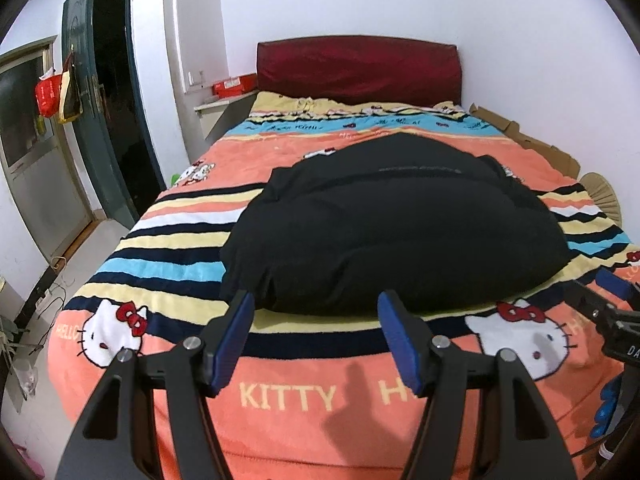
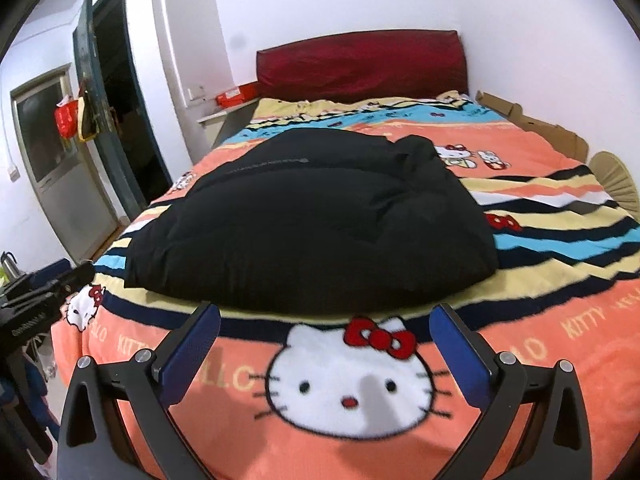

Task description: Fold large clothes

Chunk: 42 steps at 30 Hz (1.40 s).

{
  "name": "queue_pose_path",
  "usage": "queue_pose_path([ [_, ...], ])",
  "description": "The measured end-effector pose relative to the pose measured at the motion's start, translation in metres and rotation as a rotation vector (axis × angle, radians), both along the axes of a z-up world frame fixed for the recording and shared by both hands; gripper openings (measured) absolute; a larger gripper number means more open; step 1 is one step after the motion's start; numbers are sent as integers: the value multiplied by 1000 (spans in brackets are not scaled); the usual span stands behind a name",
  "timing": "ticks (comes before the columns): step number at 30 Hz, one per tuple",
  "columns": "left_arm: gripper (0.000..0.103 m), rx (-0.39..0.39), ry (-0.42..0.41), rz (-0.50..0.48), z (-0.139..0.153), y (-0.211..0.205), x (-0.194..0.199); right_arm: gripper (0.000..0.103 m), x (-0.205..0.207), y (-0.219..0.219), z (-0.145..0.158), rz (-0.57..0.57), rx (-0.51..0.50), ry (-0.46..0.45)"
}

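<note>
A large black padded jacket lies flattened in a thick bundle across the middle of the bed; the right wrist view shows the same jacket. My left gripper is open, its blue pads just short of the jacket's near hem, nothing between them. My right gripper is open too, hovering over the cat-face print in front of the hem. At the right edge of the left wrist view, the right gripper's black frame shows beside me.
The bed carries a coral, striped cartoon-cat blanket and a dark red headboard. Flattened cardboard lines the bed's right side. On the left are a dark doorway, hanging bags, and a small shelf.
</note>
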<state>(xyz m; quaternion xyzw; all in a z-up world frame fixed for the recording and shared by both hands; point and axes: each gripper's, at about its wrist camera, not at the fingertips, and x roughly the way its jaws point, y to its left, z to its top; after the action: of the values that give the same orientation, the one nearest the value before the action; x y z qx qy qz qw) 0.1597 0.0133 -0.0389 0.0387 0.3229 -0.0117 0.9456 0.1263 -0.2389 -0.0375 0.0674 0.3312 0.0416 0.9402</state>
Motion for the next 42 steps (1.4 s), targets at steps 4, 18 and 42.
queue_pose_path([
  [4, 63, 8, 18, 2, -10, -3, 23, 102, 21, 3, -4, 23, 3, 0],
  [18, 63, -19, -36, -28, -20, -17, 107, 102, 99, 29, -3, 99, -84, -51],
  [42, 72, -25, 1, -75, -9, -9, 214, 103, 165, -18, 4, 9, -94, 11],
])
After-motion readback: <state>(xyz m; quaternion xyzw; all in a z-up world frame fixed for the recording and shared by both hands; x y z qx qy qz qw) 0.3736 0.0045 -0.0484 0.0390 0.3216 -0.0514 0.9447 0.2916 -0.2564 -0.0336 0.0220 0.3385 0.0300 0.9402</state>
